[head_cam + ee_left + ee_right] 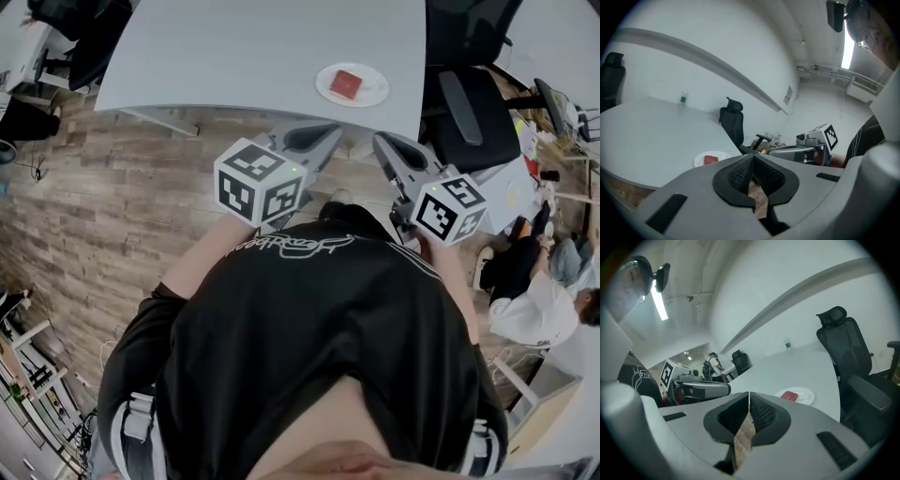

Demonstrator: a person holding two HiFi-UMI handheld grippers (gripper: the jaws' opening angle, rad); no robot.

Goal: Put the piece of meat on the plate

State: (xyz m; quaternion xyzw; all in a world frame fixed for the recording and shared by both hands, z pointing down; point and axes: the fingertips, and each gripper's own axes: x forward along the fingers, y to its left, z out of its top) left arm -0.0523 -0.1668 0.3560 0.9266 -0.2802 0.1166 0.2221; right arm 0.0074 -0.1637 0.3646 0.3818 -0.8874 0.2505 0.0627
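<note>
A black shirt [309,347] fills the bottom of the head view, worn by the person holding the tools. Just ahead of it are the left claw [328,131] and the right claw [380,142], side by side and both pointing toward the counter [244,47]. Each claw's own view shows it clenched: the ribbed pads meet at the tips with nothing gripped, and only wooden floor [122,206] shows through the slit lower down. Neither claw touches anything. Both are held short of the counter's near edge, above the floor. The meat [346,84], a small red square piece, already lies on the white plate [324,90]. The plate sits on the counter near that edge and toward its right end, well apart from both claws. A black chair [473,117] stands just right of the counter. In the left gripper view a small bottle [683,98] stands upright at the counter's far side, well away from the plate.
</note>
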